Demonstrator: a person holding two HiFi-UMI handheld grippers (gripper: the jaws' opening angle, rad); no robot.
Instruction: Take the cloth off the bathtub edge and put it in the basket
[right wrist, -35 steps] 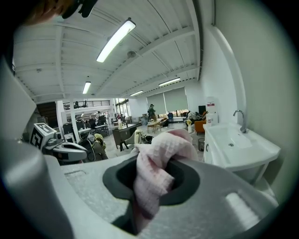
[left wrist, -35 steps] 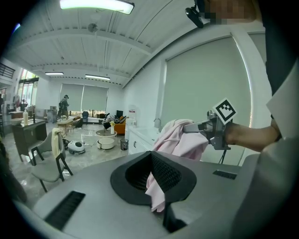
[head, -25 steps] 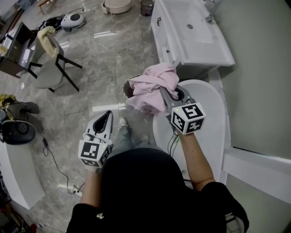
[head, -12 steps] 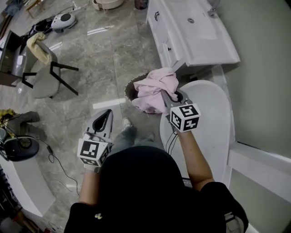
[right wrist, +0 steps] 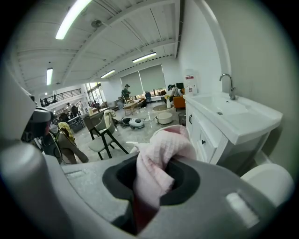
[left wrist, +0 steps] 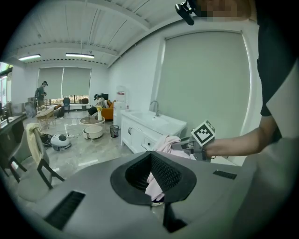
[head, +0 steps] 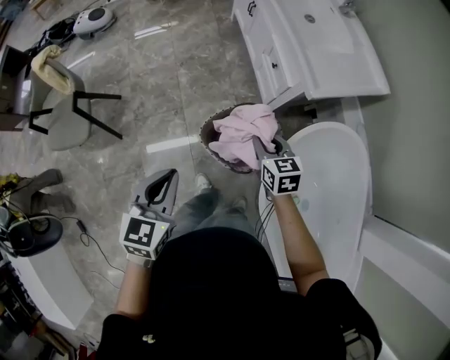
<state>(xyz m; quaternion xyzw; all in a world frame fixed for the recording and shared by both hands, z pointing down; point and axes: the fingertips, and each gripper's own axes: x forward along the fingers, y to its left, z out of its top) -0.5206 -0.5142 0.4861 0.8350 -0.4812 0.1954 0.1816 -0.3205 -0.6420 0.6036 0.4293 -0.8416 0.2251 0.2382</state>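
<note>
A pink cloth (head: pixel 242 135) hangs bunched from my right gripper (head: pixel 269 149), which is shut on it. The cloth hangs over the dark woven basket (head: pixel 208 131) on the floor and hides most of its opening. In the right gripper view the cloth (right wrist: pixel 161 149) fills the gap between the jaws of the right gripper (right wrist: pixel 156 173). The white bathtub (head: pixel 337 190) lies just right of that gripper. My left gripper (head: pixel 166 180) hovers over the floor to the left of the basket, shut and holding nothing. The left gripper view looks past the left gripper (left wrist: pixel 154 161) at the cloth (left wrist: pixel 166 142).
A white vanity with a sink (head: pixel 316 42) stands behind the basket and tub. A chair (head: pixel 67 105) and a robot vacuum (head: pixel 95 21) are at the far left. Cables (head: pixel 84 232) trail on the marble floor. The person's feet (head: pixel 204 184) stand close to the basket.
The right gripper has carried the cloth lower and over the basket, so the cloth now covers more of the basket's opening. The left gripper has stayed where it was.
</note>
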